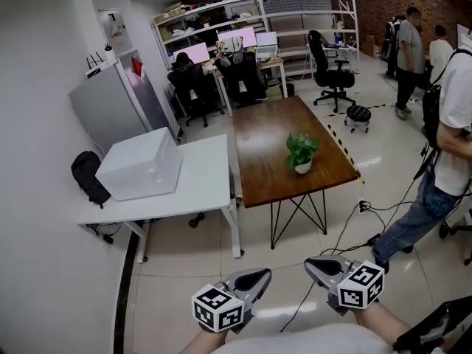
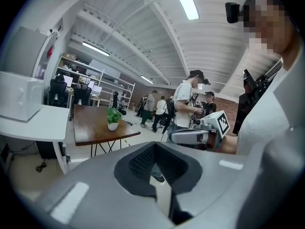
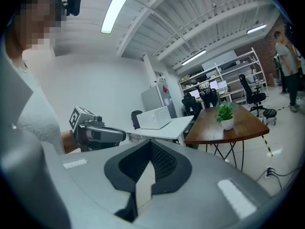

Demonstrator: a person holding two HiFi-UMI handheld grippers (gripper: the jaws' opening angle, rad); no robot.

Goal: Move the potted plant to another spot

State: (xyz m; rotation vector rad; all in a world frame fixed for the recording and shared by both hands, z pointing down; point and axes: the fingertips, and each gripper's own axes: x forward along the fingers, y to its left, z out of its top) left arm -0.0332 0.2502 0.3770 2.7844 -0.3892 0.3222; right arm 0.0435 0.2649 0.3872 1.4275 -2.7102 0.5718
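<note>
Left gripper (image 1: 257, 275) and right gripper (image 1: 317, 265), both closed and empty, held low over the floor (image 1: 177, 279). The plant (image 1: 302, 152) sits well ahead on the brown table (image 1: 262, 153), near its right edge.

A dark wooden table (image 1: 269, 150) is standing on the tiled floor (image 1: 184, 290), carrying only a potted plant (image 1: 302, 153) near its right front corner. Just beside it, a white table (image 1: 203, 186) is bearing a white box (image 1: 140, 164). Black cables (image 1: 346, 227) are trailing across the floor
</note>
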